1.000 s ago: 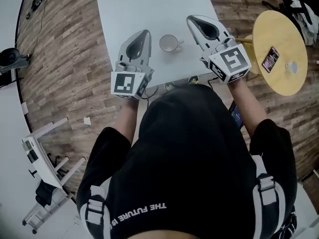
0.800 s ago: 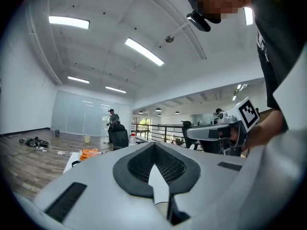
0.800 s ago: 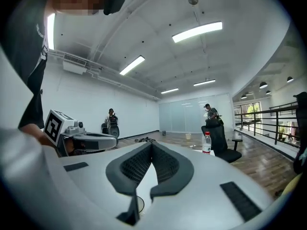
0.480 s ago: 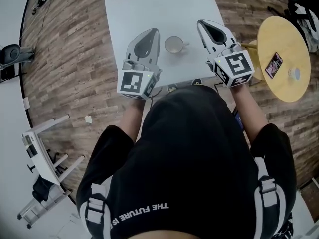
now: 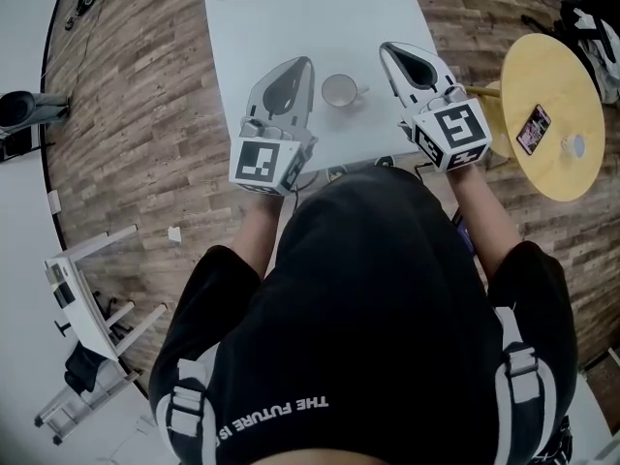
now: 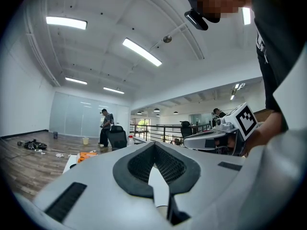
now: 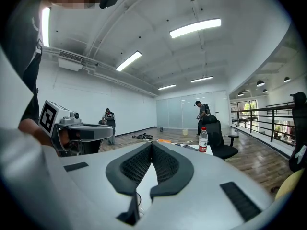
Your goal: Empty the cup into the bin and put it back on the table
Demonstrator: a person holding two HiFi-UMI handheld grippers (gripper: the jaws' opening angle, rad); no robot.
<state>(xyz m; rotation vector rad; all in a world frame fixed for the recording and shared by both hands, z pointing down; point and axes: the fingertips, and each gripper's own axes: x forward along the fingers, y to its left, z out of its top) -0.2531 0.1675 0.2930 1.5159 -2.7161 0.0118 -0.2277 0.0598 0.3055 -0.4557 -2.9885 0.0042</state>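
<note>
**Desk.** The white rectangular desk (image 5: 291, 17) carries the task's thing near its near edge. Against the views of a second ago, only the head camera's framing shifts slightly. The layout on the desk is unchanged.

**Surroundings.** A round yellow wooden side table (image 5: 554, 61) stands well apart to the right of the desk. No bin appears in any view, so we cannot place it.

**Grippers.** The grey left gripper (image 5: 304, 62) and the grey right gripper (image 5: 389, 47) hover level over the near edge of the desk. They hold the same stations as a second ago, one on each side of the cup. In the left gripper view, the black ribbed fingers (image 6: 139, 166) are clenched tip to tip with nothing between them. The right gripper's fingers (image 7: 165, 166) stand likewise in its own view, tips met and empty.

**Cup.** The small white ceramic cup (image 5: 339, 90) stands upright on the desk between the two grippers, near both and touched by neither. Its handle points towards the right gripper. It has not moved. We cannot tell whether it holds anything.

**Finding.** Nothing material has changed. We judge no handling step is under way. If the cup is still to be emptied, the working gripper must first release its fingers, and the handle side favours the right one.
</note>
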